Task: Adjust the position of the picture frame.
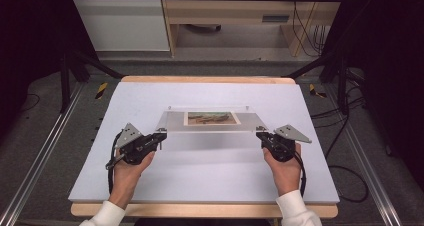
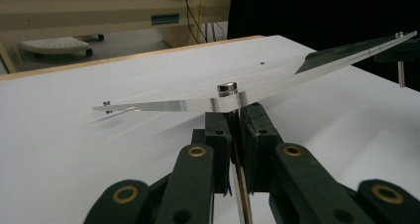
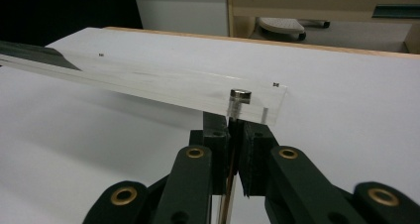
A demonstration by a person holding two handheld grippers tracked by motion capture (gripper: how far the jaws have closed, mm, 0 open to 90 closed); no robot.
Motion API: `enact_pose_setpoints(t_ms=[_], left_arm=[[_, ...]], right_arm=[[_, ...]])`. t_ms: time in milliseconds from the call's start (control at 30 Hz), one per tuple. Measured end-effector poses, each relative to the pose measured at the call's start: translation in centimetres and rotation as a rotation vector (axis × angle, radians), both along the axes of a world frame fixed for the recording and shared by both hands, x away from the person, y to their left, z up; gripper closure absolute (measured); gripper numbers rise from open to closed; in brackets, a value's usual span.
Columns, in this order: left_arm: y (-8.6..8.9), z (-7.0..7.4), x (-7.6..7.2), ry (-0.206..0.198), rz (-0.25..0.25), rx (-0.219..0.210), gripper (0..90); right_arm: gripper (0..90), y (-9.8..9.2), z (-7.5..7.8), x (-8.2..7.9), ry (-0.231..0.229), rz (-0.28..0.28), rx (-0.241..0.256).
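Both claws, left gripper (image 1: 161, 133) and right gripper (image 1: 260, 131), pinch the clear picture frame (image 1: 210, 120), lifting its near edge; next, move together evenly.

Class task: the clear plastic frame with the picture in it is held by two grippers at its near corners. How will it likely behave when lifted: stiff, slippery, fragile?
The frame looks straight from the left gripper to the right gripper, so probably stiff. Its glossy faces suggest slipperiness. Thin edges could chip.

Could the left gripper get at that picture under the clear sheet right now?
Probably not as things stand. The left gripper is shut on a corner of the clear frame, and the picture appears to lie under the clear sheet, so the acrylic covers it from above. The right gripper holds the other near corner.
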State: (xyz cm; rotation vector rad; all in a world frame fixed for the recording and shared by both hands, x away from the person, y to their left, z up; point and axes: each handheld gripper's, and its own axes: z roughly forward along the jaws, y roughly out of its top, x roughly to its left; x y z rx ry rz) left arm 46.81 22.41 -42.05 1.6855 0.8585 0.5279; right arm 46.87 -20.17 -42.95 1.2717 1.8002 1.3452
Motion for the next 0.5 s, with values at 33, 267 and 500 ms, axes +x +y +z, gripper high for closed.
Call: enact_pose_setpoints(t_ms=[33,267,500], left_arm=[[-0.1,0.0,0.1,-0.001,-0.004,-0.003,82.0],[-0.8,0.0,0.2,-0.013,-0.025,-0.004,81.8],[-0.3,-0.1,0.3,-0.013,-0.024,0.007,81.8]], right_arm=[[83.8,-0.1,0.0,-0.1,0.000,-0.002,-0.002],[83.7,-0.8,0.1,-1.1,0.000,-0.031,0.010],[83.3,-0.5,-0.1,-1.6,-0.002,-0.028,-0.002]])
